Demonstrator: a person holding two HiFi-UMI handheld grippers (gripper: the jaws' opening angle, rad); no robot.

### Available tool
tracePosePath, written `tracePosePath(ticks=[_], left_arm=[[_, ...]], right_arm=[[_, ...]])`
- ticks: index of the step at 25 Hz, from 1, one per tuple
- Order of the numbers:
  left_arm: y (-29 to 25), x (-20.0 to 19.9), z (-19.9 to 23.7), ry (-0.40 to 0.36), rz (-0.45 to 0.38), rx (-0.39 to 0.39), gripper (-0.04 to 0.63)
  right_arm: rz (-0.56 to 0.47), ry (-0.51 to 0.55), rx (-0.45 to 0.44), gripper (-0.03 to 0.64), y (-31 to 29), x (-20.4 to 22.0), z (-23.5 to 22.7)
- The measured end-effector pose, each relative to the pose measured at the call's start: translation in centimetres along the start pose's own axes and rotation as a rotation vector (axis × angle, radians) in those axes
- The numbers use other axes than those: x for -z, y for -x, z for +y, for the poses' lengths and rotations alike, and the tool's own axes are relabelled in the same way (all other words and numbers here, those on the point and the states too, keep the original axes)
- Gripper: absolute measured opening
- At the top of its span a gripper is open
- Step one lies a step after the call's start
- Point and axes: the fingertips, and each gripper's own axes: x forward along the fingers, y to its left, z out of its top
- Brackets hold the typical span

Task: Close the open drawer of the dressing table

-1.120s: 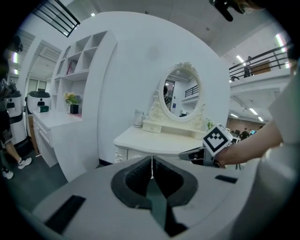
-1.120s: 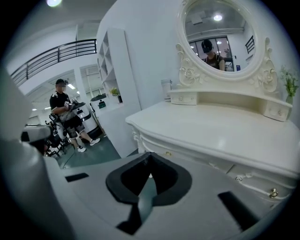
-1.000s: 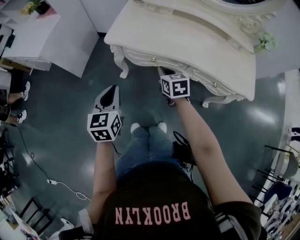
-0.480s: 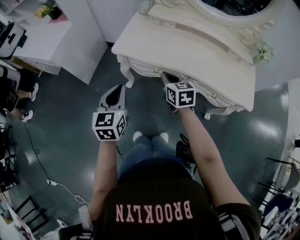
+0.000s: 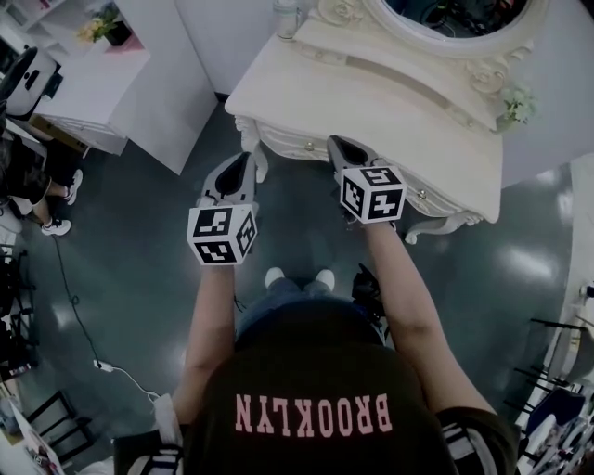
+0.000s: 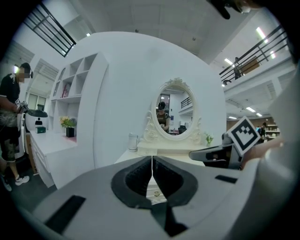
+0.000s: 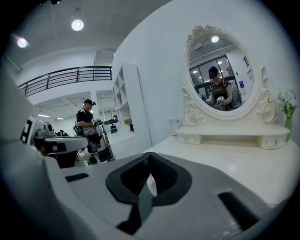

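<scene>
Left arm pose: forearm stretched toward 12 o'clock; left gripper [image 5: 243, 160] close to level, aimed at the dressing table [image 5: 371, 97] near its left front leg [image 5: 247, 139].
Right arm pose: forearm stretched toward 11 o'clock; right gripper [image 5: 336, 144] tilted slightly down, tip at the table's front edge.
Left claw: pads pressed together, nothing between them.
Right claw: pads together, empty.
Task object: dressing table at 12 to 2 o'clock in the head view; drawer front [image 5: 295, 141] lies flush beneath the top.
Hard to tell: whether the right tip touches the drawer front.
Cut off: mirror [image 5: 455, 19] at the upper edge.
Hidden: most of the drawer front, under the overhanging top.
</scene>
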Motion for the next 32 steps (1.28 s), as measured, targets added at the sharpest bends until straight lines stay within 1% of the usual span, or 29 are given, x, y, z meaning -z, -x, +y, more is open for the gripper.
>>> tracePosePath(ticks=[5, 9, 13, 17, 22, 24, 29, 32], left_arm=[[-0.3, -2.5, 0.0, -0.015, -0.063, 0.003, 0.006], [-0.5, -4.5, -0.8, -0.055, -0.101, 0.018, 0.006], [-0.9, -5.9, -1.3, -0.093, -0.130, 0.045, 0.006], [-1.2, -7.0, -1.7, -0.083, -0.156, 0.067, 0.006], [0.0, -10.1, -1.7, -0.066, -0.274, 0.057, 0.006], [0.3, -11.0, -1.6, -0.060, -0.302, 0.054, 0.006], [1.1, -12.1, -1.4, -0.071, -0.323, 0.058, 0.006], [1.5, -12.1, -1.3, -0.113, -0.309, 0.047, 0.006]], right_arm=[[-0.064, 0.056, 0.029, -0.003, 2.1, -2.6, -0.5], [-0.123, 0.045, 0.073, -0.003, 4.4, -4.4, -1.4], [-0.184, 0.050, 0.072, -0.003, 5.8, -6.1, -0.8], [-0.229, 0.053, 0.069, -0.003, 6.8, -7.3, -0.2], [-0.281, 0.036, 0.065, -0.003, 8.4, -9.0, 0.4], [-0.294, 0.048, 0.065, -0.003, 8.9, -9.6, 0.6], [-0.334, 0.059, 0.061, -0.003, 10.1, -11.1, 1.0], [-0.351, 0.095, 0.079, -0.003, 10.8, -11.7, 1.1]])
